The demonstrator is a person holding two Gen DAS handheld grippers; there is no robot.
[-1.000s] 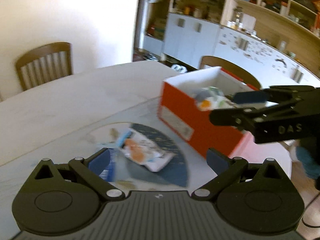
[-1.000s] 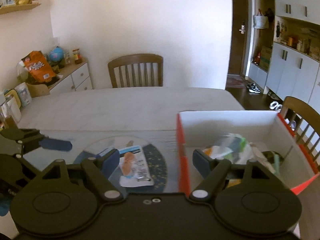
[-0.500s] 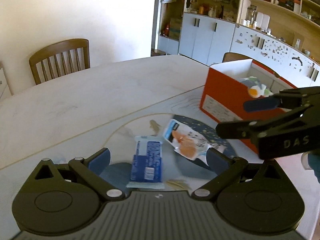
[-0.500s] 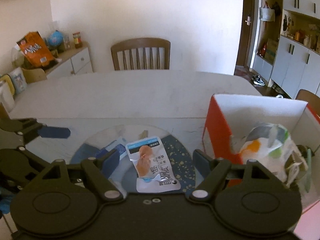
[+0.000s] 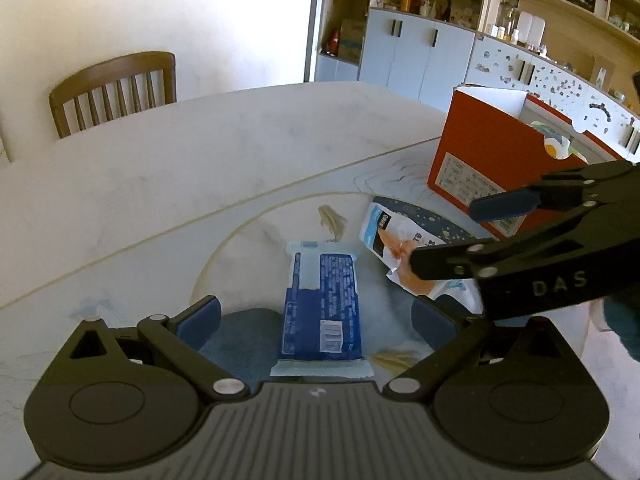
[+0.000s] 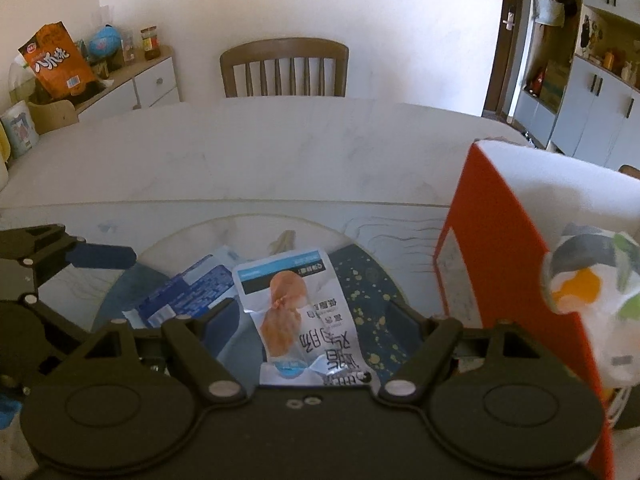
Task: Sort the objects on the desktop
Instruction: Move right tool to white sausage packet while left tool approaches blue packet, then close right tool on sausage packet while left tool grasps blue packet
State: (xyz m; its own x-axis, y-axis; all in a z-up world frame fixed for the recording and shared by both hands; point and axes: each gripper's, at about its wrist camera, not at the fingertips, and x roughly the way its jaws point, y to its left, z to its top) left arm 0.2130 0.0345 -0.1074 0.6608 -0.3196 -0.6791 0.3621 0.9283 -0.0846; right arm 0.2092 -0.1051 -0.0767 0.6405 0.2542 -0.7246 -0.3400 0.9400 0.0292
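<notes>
The left hand-held gripper (image 5: 316,316) is wide open and empty, with the blue packet (image 5: 322,304) lying between its fingers. The right hand-held gripper (image 6: 310,322) is wide open too, over the white snack pouch (image 6: 298,312). Both still wait on the tabletop (image 5: 160,184). Beside the right one, the orange box (image 6: 504,280) already holds some wrappers.

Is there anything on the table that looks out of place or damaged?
Nothing looks damaged or spilled. Two packets still lie loose on the mat outside the orange box: the blue packet and the white snack pouch, which lies askew.
</notes>
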